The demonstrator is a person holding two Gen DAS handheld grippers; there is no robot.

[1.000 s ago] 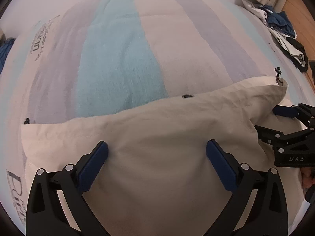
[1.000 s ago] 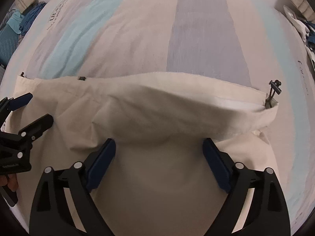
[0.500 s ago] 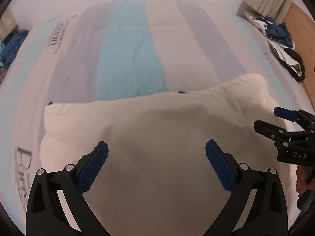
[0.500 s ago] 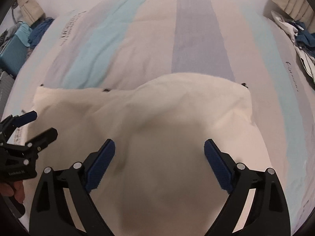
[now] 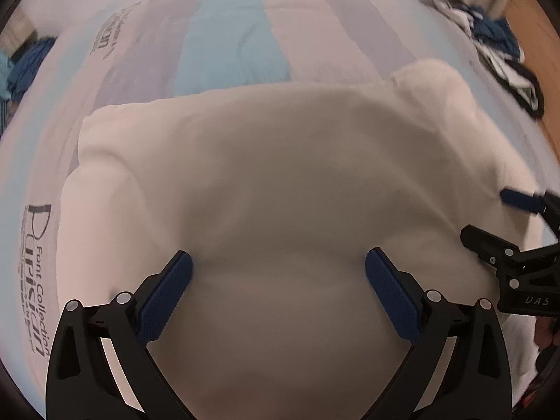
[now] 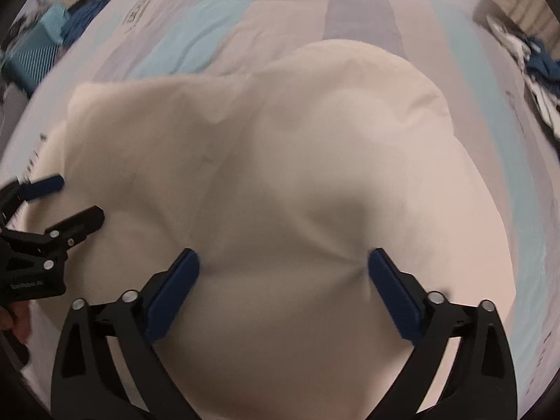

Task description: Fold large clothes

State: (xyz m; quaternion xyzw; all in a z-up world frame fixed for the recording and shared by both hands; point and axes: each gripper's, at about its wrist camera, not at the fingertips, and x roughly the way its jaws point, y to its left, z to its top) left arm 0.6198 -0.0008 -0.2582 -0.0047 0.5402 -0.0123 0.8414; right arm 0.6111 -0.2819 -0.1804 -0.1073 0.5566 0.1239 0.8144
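My left gripper (image 5: 279, 292) and right gripper (image 6: 283, 292) are both wide, holding nothing; the right one has just been opening. The cream cloth (image 5: 280, 182) lies puffy on the bed (image 5: 227, 45) under them. Next I think I must press it flat

Background: striped bedspread (image 5: 231, 52) in pale blue, grey and beige bands with printed lettering (image 5: 36, 280), heap of blue and white clothes (image 5: 497, 45) at its right edge, teal ribbed case (image 6: 31, 56) far left.
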